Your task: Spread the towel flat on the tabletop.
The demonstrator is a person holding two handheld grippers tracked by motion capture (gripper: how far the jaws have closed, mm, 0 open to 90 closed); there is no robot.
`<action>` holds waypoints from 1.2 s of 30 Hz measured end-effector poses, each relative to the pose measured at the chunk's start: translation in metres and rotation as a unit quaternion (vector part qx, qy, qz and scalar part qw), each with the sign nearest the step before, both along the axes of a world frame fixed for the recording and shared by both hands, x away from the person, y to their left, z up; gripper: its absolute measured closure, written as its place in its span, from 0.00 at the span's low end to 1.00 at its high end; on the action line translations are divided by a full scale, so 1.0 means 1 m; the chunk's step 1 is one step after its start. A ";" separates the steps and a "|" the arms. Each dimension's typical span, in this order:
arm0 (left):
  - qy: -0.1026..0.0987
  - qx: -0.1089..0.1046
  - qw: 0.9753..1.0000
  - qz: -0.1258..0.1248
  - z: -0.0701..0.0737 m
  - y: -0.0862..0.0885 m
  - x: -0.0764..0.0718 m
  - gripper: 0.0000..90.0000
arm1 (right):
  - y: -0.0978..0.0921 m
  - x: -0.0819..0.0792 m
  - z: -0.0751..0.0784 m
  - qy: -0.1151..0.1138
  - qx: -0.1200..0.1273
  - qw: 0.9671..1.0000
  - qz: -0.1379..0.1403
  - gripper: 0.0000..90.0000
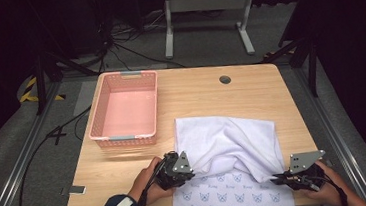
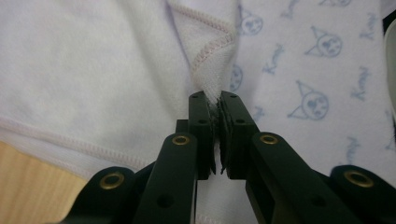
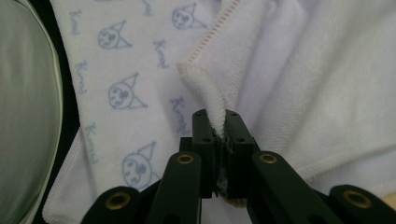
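A white towel [image 1: 230, 146] lies on the wooden table [image 1: 200, 89], folded partly back so its blue-printed side [image 1: 224, 197] shows at the near edge. My left gripper [image 1: 189, 172] is shut on a hemmed corner of the towel [image 2: 212, 70]; the jaws pinch the cloth between them [image 2: 215, 100]. My right gripper [image 1: 278, 177] is shut on the other folded corner [image 3: 205, 88], with the jaws clamped on its rolled hem [image 3: 220, 119]. A hand holds each gripper at the table's near edge.
An empty pink plastic basket [image 1: 103, 125] stands at the table's back left. A round cable hole [image 1: 225, 79] is in the tabletop at the back. A grey frame [image 1: 208, 10] and cables lie on the floor beyond the table.
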State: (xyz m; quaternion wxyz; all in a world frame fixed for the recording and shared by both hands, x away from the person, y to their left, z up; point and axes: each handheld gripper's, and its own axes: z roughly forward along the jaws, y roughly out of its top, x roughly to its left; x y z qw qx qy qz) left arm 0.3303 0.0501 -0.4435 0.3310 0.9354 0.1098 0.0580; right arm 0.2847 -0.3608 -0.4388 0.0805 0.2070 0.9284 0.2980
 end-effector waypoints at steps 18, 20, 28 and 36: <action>-0.064 0.056 0.992 0.094 -0.009 -0.038 0.057 0.94 | -0.018 0.098 -0.005 -0.067 -0.042 0.990 -0.117 0.95; -0.076 0.061 0.989 0.113 -0.009 -0.044 0.070 0.94 | -0.017 0.116 -0.005 -0.078 -0.048 0.988 -0.126 0.95; -0.094 0.079 0.980 0.156 -0.007 -0.056 0.105 0.94 | -0.015 0.148 -0.004 -0.077 -0.043 0.985 -0.150 0.95; -0.100 -0.025 0.985 0.138 0.033 -0.034 0.080 0.94 | -0.030 0.115 0.035 -0.109 0.056 0.987 -0.101 0.95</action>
